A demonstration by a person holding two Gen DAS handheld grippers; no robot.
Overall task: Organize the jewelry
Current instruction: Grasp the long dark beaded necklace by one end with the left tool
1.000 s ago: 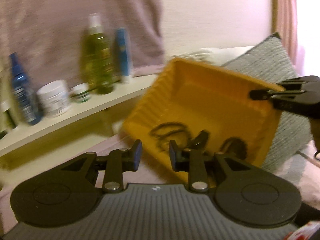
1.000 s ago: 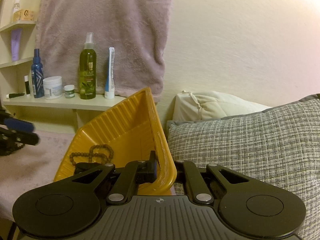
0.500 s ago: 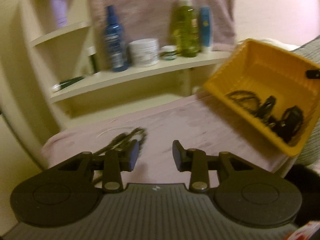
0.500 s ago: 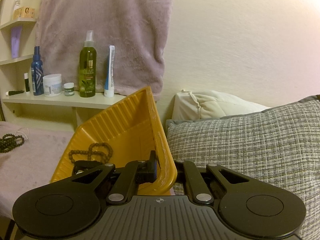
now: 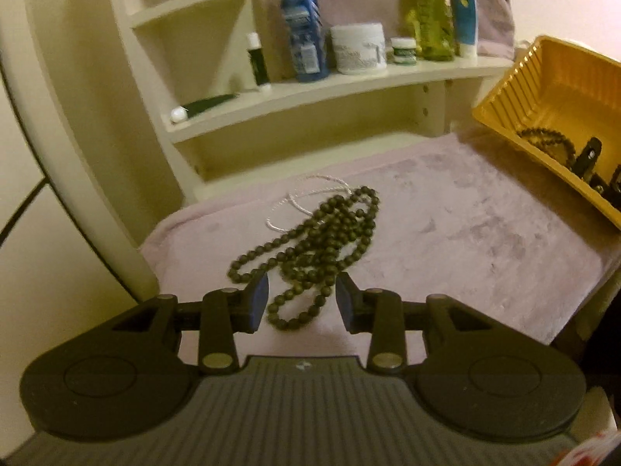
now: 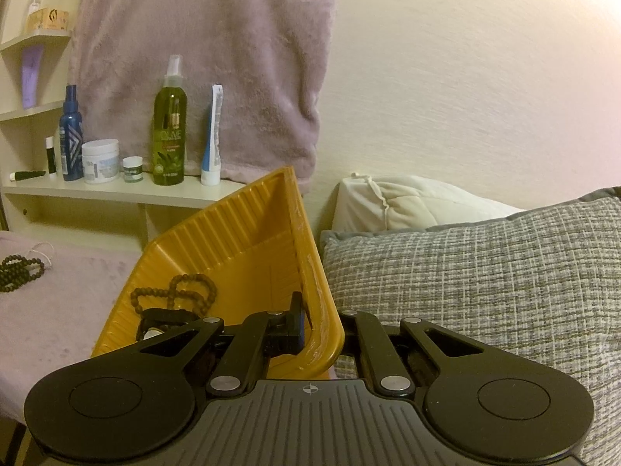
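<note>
A long dark bead necklace (image 5: 314, 244) lies bunched on the pink cloth (image 5: 446, 240), beside a thin white cord (image 5: 310, 198). My left gripper (image 5: 302, 299) is open, with its fingers on either side of the necklace's near loop. My right gripper (image 6: 320, 328) is shut on the right rim of the yellow tray (image 6: 248, 240) and holds it tilted. Inside the tray lie a brown bead bracelet (image 6: 182, 291) and dark items (image 6: 163, 320). The tray also shows in the left wrist view (image 5: 559, 89). The necklace shows at the far left of the right wrist view (image 6: 19, 272).
A cream shelf (image 5: 330, 85) behind the cloth holds a blue bottle (image 5: 302, 27), a white jar (image 5: 359, 48), a green olive bottle (image 6: 169, 124) and a tube (image 6: 213, 136). A grey woven pillow (image 6: 485, 279) and a white pillow (image 6: 403, 202) lie right of the tray.
My left gripper has swung left from the tray and come down over the bead necklace, still open. My right gripper keeps its hold on the tilted tray.
</note>
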